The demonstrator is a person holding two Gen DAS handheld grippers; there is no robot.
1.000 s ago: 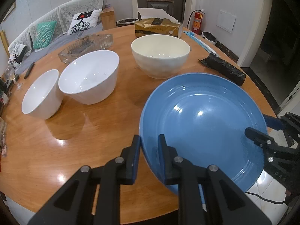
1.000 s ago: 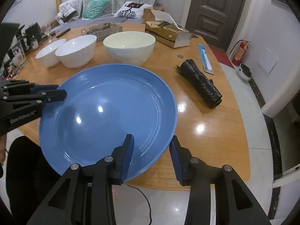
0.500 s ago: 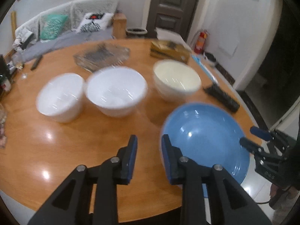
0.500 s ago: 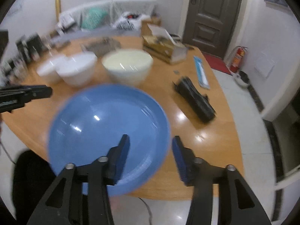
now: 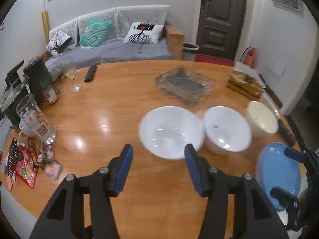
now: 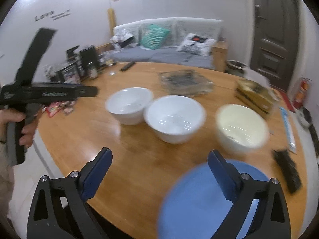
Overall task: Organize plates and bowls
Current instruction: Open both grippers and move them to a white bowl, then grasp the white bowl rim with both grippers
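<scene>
**Ana:** Left wrist view first: where is the round blue ceramic plate (image 5: 279, 175)?

**Ben:** It lies flat on the round orange-brown wooden table (image 5: 111, 111), well off to the right of the left gripper (image 5: 158, 169) and clear of it. That gripper's jaws are opening, with only bare tabletop between them.

**Ana:** And the right gripper (image 6: 159, 171)?

**Ben:** Its jaws are opening too, standing wide. The plate sits under its right finger (image 6: 221, 177); I see no pad pressing on it, though the picture is blurred there.

**Ana:** The bowls?

**Ben:** Straight ahead of the left gripper stands a round white ceramic bowl (image 5: 171, 132). A second white ceramic bowl (image 5: 227, 130) is just beside it on the right, and further right a cream ceramic bowl (image 5: 261, 119). All three sit upright, beyond the plate.

**Ana:** Further out?

**Ben:** Beyond the bowls lie a clear glass tray (image 5: 184, 85) and a gold cardboard tissue box (image 5: 244, 82). Far left of the left gripper are a tall printed drinking glass (image 5: 33, 123) and some red snack packets (image 5: 26, 169). From the right wrist, a hand (image 6: 14, 127) grips the left gripper's handle.
</scene>
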